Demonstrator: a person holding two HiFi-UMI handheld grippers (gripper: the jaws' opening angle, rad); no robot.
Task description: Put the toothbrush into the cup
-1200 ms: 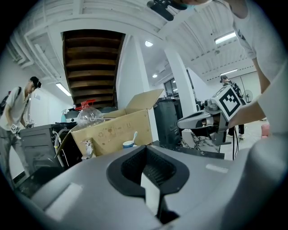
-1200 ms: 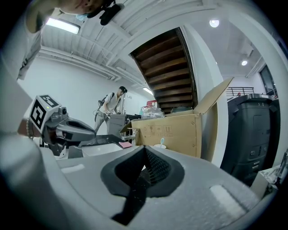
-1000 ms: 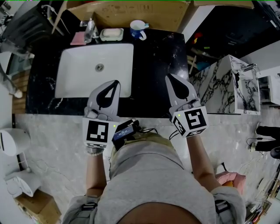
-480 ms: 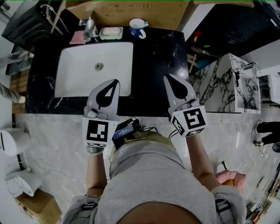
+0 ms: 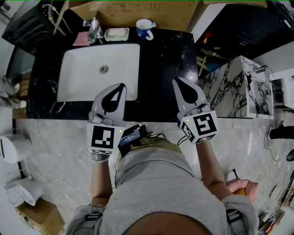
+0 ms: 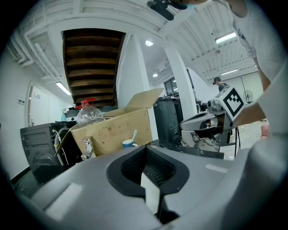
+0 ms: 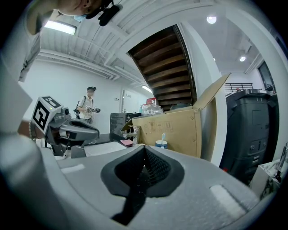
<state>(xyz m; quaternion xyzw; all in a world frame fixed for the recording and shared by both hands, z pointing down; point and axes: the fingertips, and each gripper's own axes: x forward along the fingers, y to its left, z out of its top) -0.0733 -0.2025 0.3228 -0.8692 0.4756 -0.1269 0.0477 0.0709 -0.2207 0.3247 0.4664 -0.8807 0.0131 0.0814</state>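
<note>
A blue-and-white cup (image 5: 145,28) stands at the back of the black counter (image 5: 165,59), right of the soap dish. A toothbrush (image 6: 134,134) stands upright in the cup, also seen in the right gripper view as the toothbrush (image 7: 163,136) in the cup (image 7: 161,143). My left gripper (image 5: 121,86) hovers over the sink's front rim, jaws together and empty. My right gripper (image 5: 176,80) hangs over the counter's front right, jaws shut on nothing. Both are well short of the cup.
A white sink (image 5: 73,87) fills the counter's left half, with a faucet (image 5: 95,31), a pink cloth (image 5: 81,40) and a soap dish (image 5: 116,35) behind it. A cardboard box (image 5: 147,11) stands behind the cup. A marble cabinet (image 5: 243,87) is at the right.
Neither gripper has moved. Only someone's feet at the far left and right edges have shifted.
</note>
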